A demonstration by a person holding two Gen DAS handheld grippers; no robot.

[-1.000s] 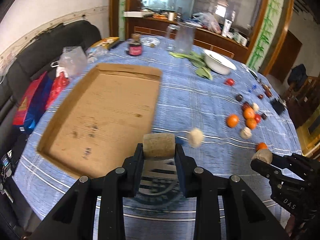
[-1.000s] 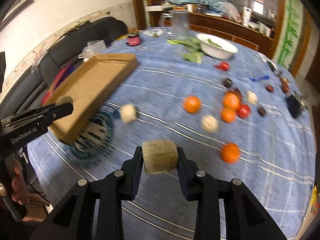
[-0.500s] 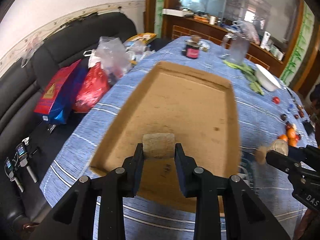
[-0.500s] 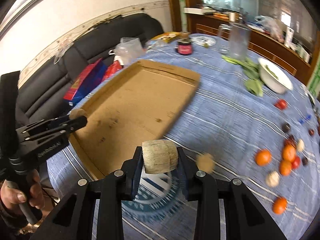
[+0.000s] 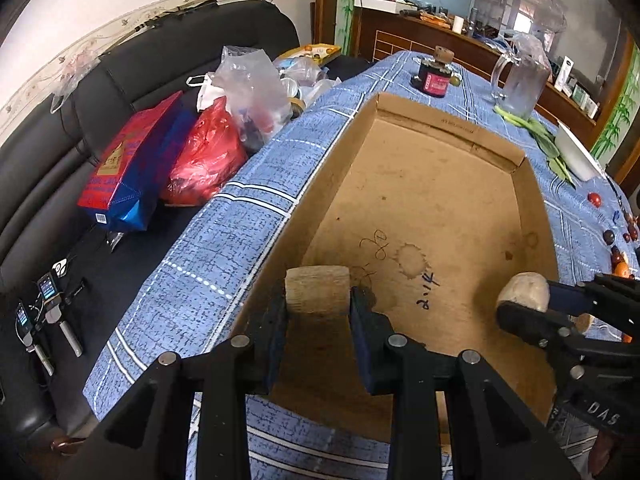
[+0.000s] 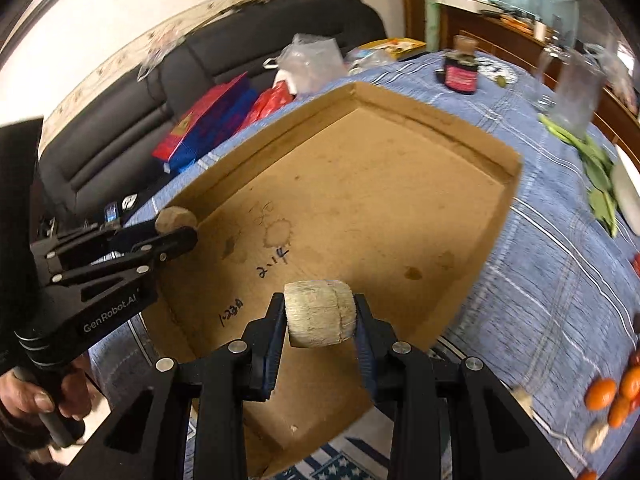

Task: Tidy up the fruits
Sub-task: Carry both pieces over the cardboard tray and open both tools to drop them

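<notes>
- A tan, rough, stubby fruit (image 5: 317,289) is gripped between the fingers of the left gripper (image 5: 318,312), above the near left part of the tray (image 5: 460,168).
- A second tan fruit (image 6: 321,313) of the same kind is clamped by the right gripper (image 6: 320,332), over the near part of the same tray.
- In the left wrist view the right gripper is seen at the right edge, with its fruit at the tip, beside the left one and apart from it.
- The cardboard tray is laid on a counter (image 5: 256,208) covered with blue checked cloth; only stains and pen marks are seen on its floor.
- Beyond the tray's far wall a dark jar (image 5: 435,74) with a red label and a clear jug (image 5: 520,76) are stood; green leaves (image 6: 596,176) and a white bowl (image 5: 576,156) are placed further right.
- Oranges (image 6: 612,394) and small dark and red fruits (image 5: 618,240) are scattered on the cloth to the right of the tray, well apart from both grippers.
- On a black sofa (image 5: 132,72) to the left, red and blue bags (image 5: 136,168) and a clear plastic bag (image 5: 252,80) are piled.
- A hand (image 6: 36,396) is seen on the left gripper's handle.
</notes>
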